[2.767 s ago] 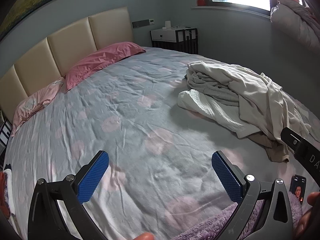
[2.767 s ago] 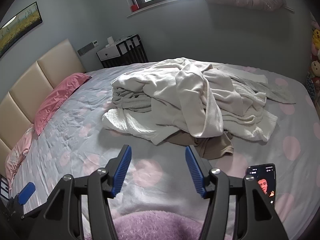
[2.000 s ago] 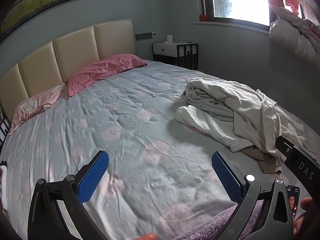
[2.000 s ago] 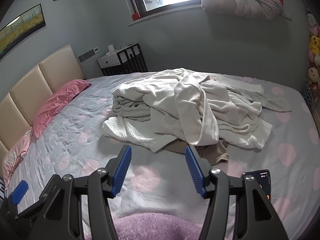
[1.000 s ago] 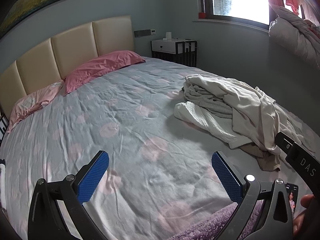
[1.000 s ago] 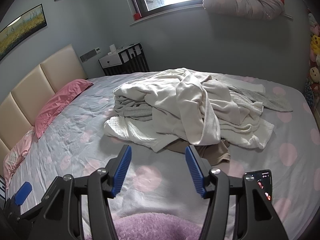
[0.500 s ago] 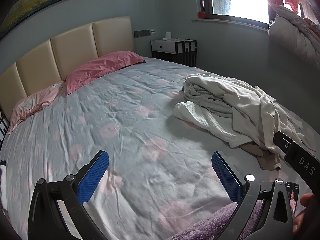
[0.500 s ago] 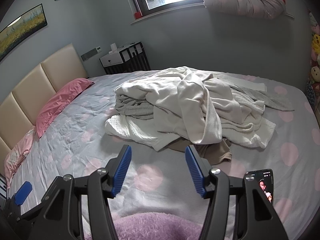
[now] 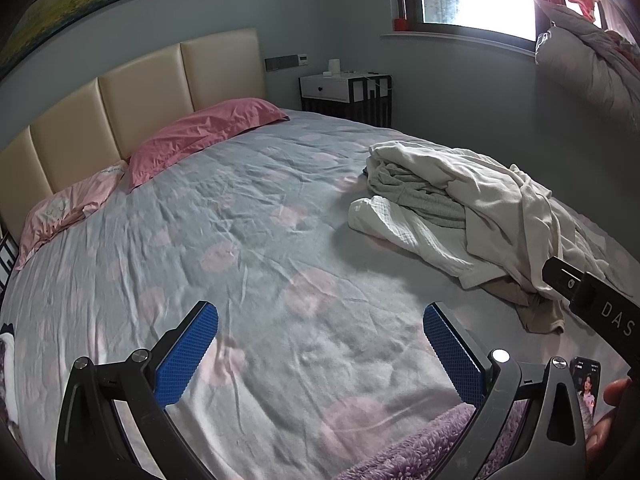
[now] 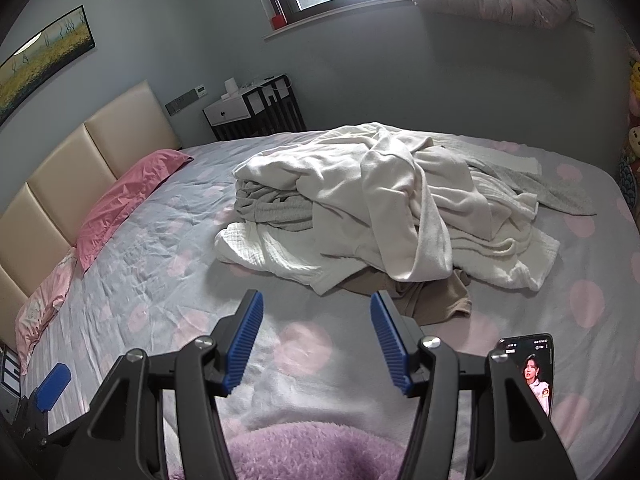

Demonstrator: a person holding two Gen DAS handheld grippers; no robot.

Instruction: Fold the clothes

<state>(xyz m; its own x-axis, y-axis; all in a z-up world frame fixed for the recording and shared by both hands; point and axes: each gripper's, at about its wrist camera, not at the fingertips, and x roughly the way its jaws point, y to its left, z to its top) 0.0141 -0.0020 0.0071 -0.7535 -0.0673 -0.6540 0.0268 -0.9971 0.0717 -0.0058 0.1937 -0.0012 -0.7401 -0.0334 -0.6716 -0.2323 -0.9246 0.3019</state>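
Pink pillows (image 9: 200,136) against beige headboard (image 9: 140,92), nightstand (image 9: 346,92) beside, phone (image 10: 534,372) on spotted bedsheet (image 9: 240,240)

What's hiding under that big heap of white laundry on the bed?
A tan garment pokes out from under the near edge of the white clothes pile, and a grey knit piece shows at its left side. How far either runs beneath, or what else lies buried, is covered.

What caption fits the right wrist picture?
Open right tongs hover above the bed, facing a pile of clothes, a phone lying nearby.
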